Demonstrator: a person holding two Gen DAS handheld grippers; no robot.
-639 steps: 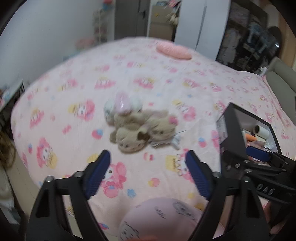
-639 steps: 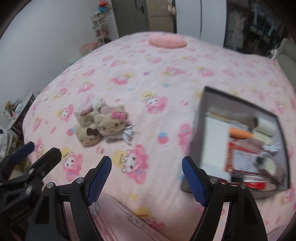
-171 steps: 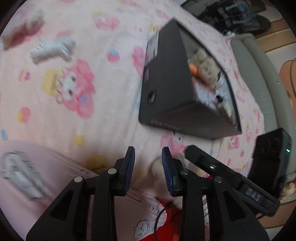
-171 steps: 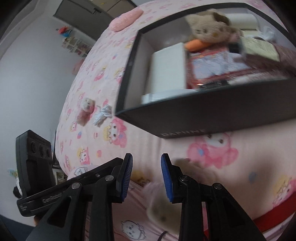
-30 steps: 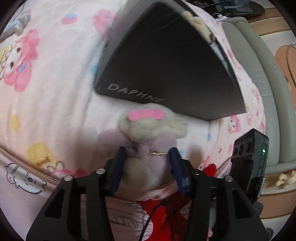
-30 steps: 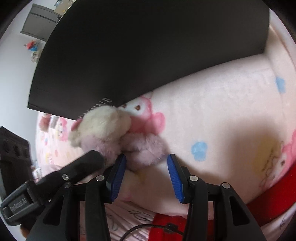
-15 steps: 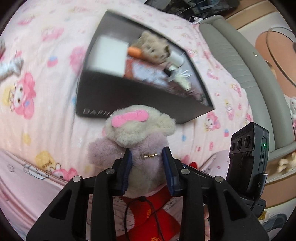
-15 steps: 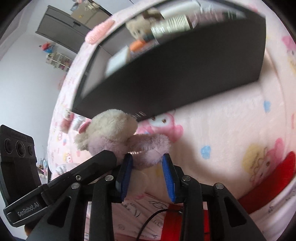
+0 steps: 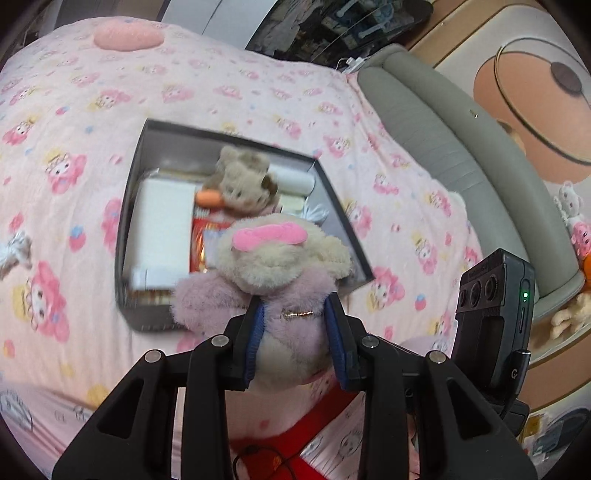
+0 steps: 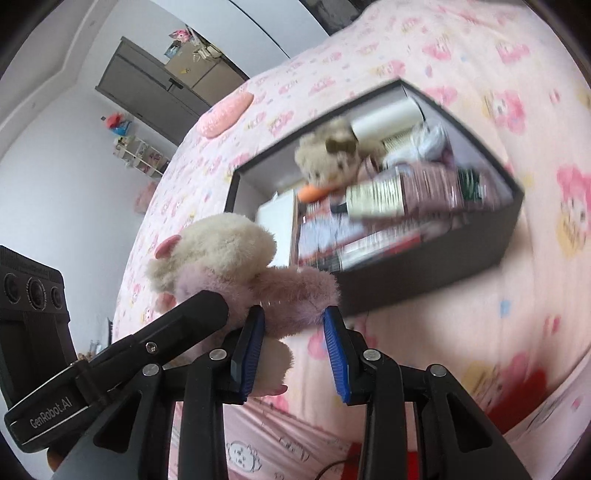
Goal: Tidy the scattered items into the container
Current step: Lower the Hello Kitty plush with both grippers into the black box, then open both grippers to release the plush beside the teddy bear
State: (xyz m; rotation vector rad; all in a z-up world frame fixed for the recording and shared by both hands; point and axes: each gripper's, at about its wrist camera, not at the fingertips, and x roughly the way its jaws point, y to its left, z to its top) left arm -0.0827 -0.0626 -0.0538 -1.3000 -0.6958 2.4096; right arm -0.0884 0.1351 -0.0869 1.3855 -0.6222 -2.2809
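Our left tongs [image 9: 295, 339] are clamped on the body of the plush toy [image 9: 280, 266], the blue pads pressed into its lilac coat just below the cream head with the pink bow. Our right tongs [image 10: 293, 347] grip the same toy [image 10: 236, 266] by one lilac arm, pads narrow against the fur, with the left tool's black finger lying across the toy beside them. Held between both tools, the toy hangs clear above the pink printed bed [image 9: 74, 110], on the near side of the black box [image 9: 127, 236], which sits on the bed toward its cushioned grey edge [image 9: 443, 147]. Inside the box we see another beige plush [image 9: 242, 181] lying at the far wall, an orange piece [image 9: 208, 197] touching it, a white carton [image 9: 159, 229] along the left wall, a white roll [image 9: 295, 181] and some packets; the packets are blurred, so we cannot tell them apart. A small white item [image 9: 14, 251] lies on the bed well apart from the box, toward the bed's left edge, and a pink cushion [image 9: 127, 35] rests near the far edge.
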